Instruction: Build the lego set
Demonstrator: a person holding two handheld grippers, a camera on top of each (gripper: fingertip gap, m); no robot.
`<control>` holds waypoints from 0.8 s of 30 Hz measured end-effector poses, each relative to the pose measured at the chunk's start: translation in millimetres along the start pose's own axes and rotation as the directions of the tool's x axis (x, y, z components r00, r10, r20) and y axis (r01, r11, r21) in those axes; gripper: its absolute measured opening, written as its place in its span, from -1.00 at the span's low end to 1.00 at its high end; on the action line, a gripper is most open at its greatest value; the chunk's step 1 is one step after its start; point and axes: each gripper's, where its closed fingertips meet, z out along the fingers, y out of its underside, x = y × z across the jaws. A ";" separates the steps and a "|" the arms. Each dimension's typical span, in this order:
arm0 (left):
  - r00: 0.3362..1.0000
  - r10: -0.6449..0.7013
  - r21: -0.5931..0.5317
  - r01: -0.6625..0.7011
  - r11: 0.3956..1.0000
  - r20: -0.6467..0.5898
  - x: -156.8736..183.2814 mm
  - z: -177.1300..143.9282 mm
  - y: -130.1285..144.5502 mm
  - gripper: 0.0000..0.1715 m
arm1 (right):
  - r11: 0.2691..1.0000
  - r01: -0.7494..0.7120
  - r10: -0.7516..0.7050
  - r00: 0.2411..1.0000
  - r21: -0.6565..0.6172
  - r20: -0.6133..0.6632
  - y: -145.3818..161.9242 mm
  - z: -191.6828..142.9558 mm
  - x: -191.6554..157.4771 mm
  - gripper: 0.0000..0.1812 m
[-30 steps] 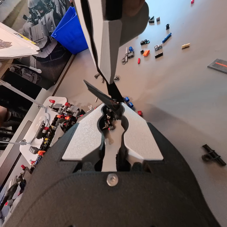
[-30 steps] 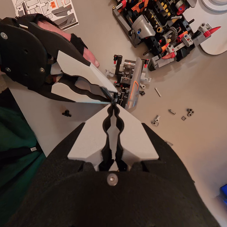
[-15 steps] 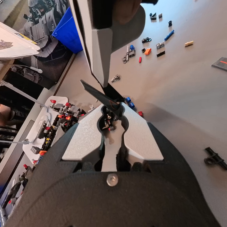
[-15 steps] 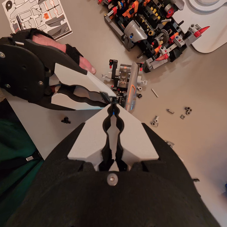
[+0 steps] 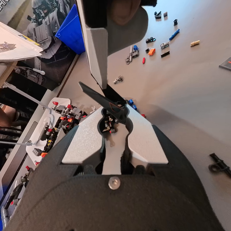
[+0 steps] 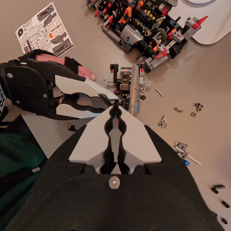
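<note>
At frame centre, the left gripper (image 5: 115,112) clamps a dark panel (image 5: 100,98); the right gripper (image 6: 115,106), nearly closed, pinches its mating piece. They should stay aligned and press gently above the tabletop (image 6: 175,75).

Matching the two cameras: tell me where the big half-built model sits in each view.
Left wrist view: half-built model at left, partly behind the left gripper.
Right wrist view: model along the top, right of centre.
Shared landmark: white board beside it.
</note>
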 end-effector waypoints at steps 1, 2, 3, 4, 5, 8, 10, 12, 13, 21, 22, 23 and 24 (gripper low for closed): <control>1.000 -0.003 0.001 0.003 1.000 0.005 -0.2 0.2 -0.2 -0.70 | 1.000 -0.005 0.005 1.000 0.004 -0.003 -0.2 -0.3 0.8 -1.00; 1.000 -0.002 -0.002 0.002 1.000 0.010 -0.2 0.4 0.1 -0.68 | 1.000 -0.009 0.009 1.000 0.006 -0.003 -0.3 -0.2 1.1 -1.00; 1.000 0.001 -0.004 -0.001 1.000 0.014 0.1 0.7 0.4 -0.67 | 1.000 -0.015 0.015 1.000 0.006 -0.001 -0.5 -0.2 0.7 -1.00; 1.000 0.005 -0.003 -0.005 1.000 0.017 0.5 1.0 0.2 -0.65 | 1.000 -0.017 0.017 1.000 0.008 -0.002 -0.8 0.0 0.6 -1.00; 1.000 0.008 -0.001 -0.008 1.000 0.016 1.3 1.4 0.1 -0.62 | 1.000 -0.018 0.018 1.000 0.008 -0.004 -0.9 0.5 0.6 -1.00; 0.999 0.025 -0.012 -0.025 1.000 0.029 0.9 2.0 1.3 -0.59 | 0.999 -0.036 0.035 0.999 0.013 0.009 -1.3 1.4 -0.2 -1.00; 0.998 0.043 -0.025 -0.042 0.999 0.049 -0.7 2.9 3.0 -0.60 | 0.999 -0.043 0.043 0.999 0.014 0.014 -1.5 1.5 -0.4 -1.00; 0.997 0.049 -0.030 -0.048 0.998 0.063 -1.8 2.9 3.0 -0.61 | 0.999 -0.034 0.034 0.999 0.010 -0.010 -1.4 1.4 2.5 -1.00; 0.997 0.052 -0.030 -0.050 0.998 0.065 -1.8 2.8 2.7 -0.62 | 1.000 -0.025 0.025 1.000 0.007 -0.016 -1.7 1.2 2.3 -1.00; 0.994 0.067 -0.056 -0.062 0.996 0.084 -4.2 5.1 3.2 -0.61 | 0.999 -0.041 0.042 0.999 -0.008 0.006 3.4 -0.7 4.4 -1.00; 0.994 0.066 -0.057 -0.061 0.996 0.088 -4.8 5.1 3.8 -0.60 | 0.999 -0.046 0.046 0.999 -0.005 0.013 4.5 -1.5 3.6 -1.00; 0.993 0.069 -0.056 -0.063 0.996 0.096 -6.4 4.0 3.6 -0.58 | 0.999 -0.050 0.050 0.999 -0.001 0.022 5.6 -2.4 2.3 -1.00; 0.993 0.060 -0.053 -0.055 0.997 0.097 -7.5 2.9 3.2 -0.55 | 0.999 -0.048 0.048 0.999 0.004 0.026 6.6 -3.4 1.4 -1.00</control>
